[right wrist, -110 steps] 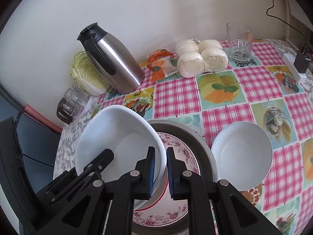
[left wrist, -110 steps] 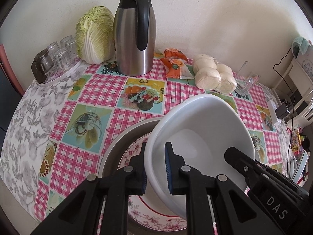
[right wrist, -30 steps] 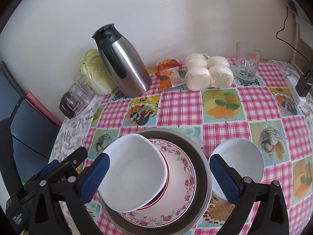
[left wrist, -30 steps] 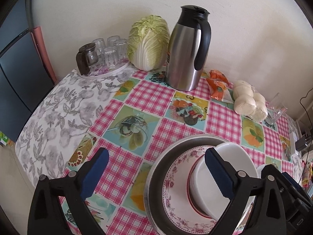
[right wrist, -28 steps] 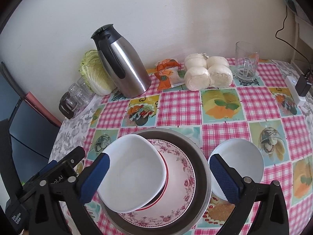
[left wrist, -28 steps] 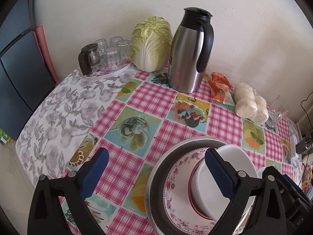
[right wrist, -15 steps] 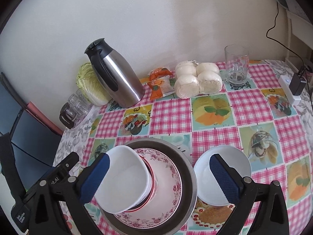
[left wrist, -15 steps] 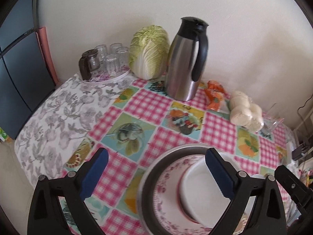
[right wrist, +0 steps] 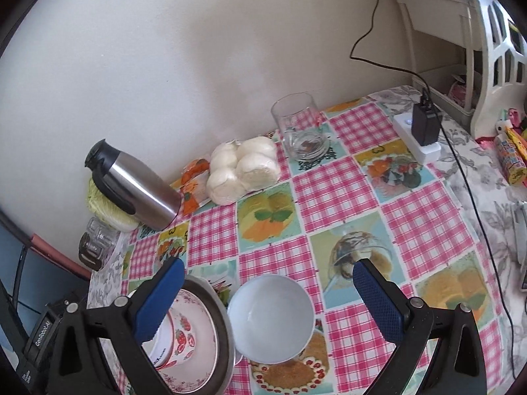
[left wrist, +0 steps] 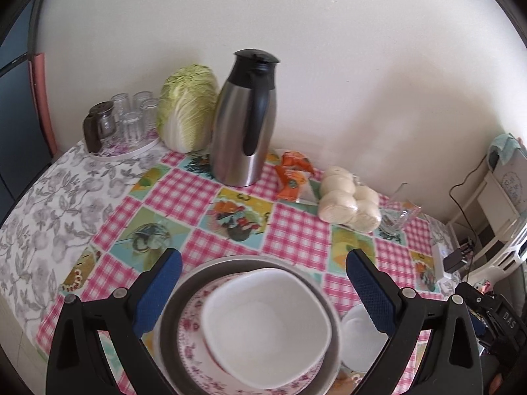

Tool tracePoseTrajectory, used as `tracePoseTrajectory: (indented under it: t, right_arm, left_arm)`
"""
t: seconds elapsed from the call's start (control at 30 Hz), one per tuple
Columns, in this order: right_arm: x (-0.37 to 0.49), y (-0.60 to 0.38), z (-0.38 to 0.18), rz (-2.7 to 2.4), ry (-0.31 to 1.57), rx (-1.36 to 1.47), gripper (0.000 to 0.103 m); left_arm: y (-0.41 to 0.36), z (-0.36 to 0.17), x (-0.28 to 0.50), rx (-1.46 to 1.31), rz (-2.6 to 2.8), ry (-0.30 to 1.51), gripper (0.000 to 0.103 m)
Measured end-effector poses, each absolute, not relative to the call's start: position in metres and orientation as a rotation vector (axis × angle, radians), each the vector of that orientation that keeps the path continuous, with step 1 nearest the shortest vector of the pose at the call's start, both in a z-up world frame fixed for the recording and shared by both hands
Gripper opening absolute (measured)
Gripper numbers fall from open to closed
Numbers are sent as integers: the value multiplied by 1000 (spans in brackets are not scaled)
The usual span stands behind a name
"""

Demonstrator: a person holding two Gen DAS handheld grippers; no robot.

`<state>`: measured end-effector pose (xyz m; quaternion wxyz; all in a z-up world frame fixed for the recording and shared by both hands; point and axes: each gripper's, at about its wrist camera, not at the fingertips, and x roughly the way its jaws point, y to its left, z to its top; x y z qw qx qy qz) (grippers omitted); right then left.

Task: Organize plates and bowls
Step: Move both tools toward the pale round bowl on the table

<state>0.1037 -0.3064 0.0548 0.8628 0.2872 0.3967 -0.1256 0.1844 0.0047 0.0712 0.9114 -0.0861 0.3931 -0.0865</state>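
Observation:
A large white bowl (left wrist: 266, 321) rests on a floral plate (left wrist: 194, 349) inside a grey metal pan (left wrist: 171, 302) near the table's front edge. My left gripper (left wrist: 263, 293) hovers wide open above that stack, blue pads either side of it. To the right of the pan sits a smaller white bowl (right wrist: 271, 317) on the checked cloth, also seen as the small bowl (left wrist: 360, 340). My right gripper (right wrist: 268, 299) is wide open, its pads straddling the small bowl from above. The large bowl's outside (right wrist: 179, 335) shows strawberry print.
A steel thermos jug (left wrist: 245, 125), a cabbage (left wrist: 187, 108) and a tray of glasses (left wrist: 122, 125) line the wall. Orange packets (left wrist: 293, 177), bagged buns (right wrist: 243, 168) and a glass mug (right wrist: 301, 131) stand behind. A power strip with charger (right wrist: 421, 128) lies at the right.
Both grippers let go of the large white bowl, opened wide and lifted. The left one has swung over the stack; the right one has shifted rightward over the small bowl.

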Motion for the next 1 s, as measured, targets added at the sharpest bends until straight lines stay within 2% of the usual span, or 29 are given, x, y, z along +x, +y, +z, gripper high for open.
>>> tracePoseTrajectory:
  t: [0.5,1.0]
  right_arm:
    - [88,-340,35,-332,903,548,103]
    - [109,-329,-23,-289,1086,520,103]
  left_arm:
    - [-83,68,171,-36,-375,838,100]
    - [-136,35,175,110,-411,897,100]
